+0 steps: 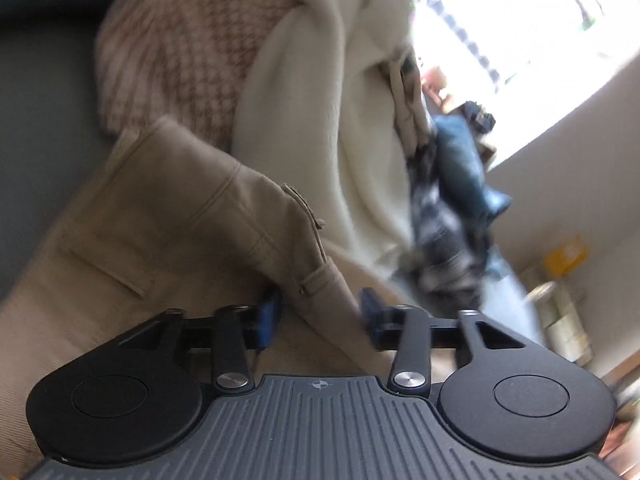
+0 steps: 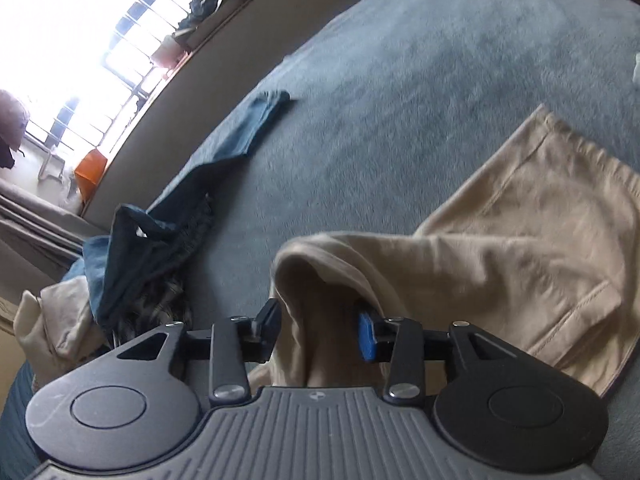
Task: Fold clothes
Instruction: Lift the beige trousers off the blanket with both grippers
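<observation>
Tan trousers [image 2: 532, 236] lie on the blue bedspread [image 2: 420, 60], beside the heaped clothes [image 1: 360, 120]. Both the left gripper [image 1: 318, 312] and right gripper [image 2: 320, 330] stand apart, cloth loosely between their fingers.

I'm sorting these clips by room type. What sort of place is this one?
Most likely a bedroom in a home. Clothes, among them tan trousers and jeans, lie on a wide blue-grey blanket like a bed's, below a bright barred window.
</observation>
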Demonstrator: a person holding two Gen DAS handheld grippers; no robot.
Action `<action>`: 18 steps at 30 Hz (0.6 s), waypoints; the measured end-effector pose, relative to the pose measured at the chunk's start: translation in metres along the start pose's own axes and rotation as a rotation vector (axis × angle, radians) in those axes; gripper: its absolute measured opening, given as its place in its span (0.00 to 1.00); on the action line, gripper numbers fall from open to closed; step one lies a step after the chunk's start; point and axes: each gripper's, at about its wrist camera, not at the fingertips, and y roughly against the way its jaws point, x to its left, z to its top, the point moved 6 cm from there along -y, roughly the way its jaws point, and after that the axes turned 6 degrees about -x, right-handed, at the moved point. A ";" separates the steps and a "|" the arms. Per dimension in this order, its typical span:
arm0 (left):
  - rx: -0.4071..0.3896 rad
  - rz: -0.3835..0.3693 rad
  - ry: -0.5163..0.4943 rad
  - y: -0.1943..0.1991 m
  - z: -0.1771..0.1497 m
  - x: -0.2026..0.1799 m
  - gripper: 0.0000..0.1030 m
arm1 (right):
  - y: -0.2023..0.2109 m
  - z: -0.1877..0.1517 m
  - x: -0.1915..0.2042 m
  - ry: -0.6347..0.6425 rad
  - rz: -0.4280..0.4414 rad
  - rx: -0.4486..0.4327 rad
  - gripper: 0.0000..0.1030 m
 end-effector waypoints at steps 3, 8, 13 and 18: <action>-0.030 -0.045 0.103 0.012 0.010 0.002 0.65 | 0.000 -0.015 -0.004 0.022 0.016 0.022 0.49; -0.056 -0.085 0.214 0.039 0.020 0.005 0.66 | 0.015 -0.014 -0.015 -0.047 0.026 0.010 0.50; -0.042 -0.072 0.159 0.088 0.017 -0.001 0.66 | 0.044 -0.006 -0.026 -0.146 0.094 -0.035 0.51; 0.003 0.020 0.145 0.138 -0.010 0.011 0.68 | 0.067 -0.045 -0.033 -0.249 0.230 0.066 0.57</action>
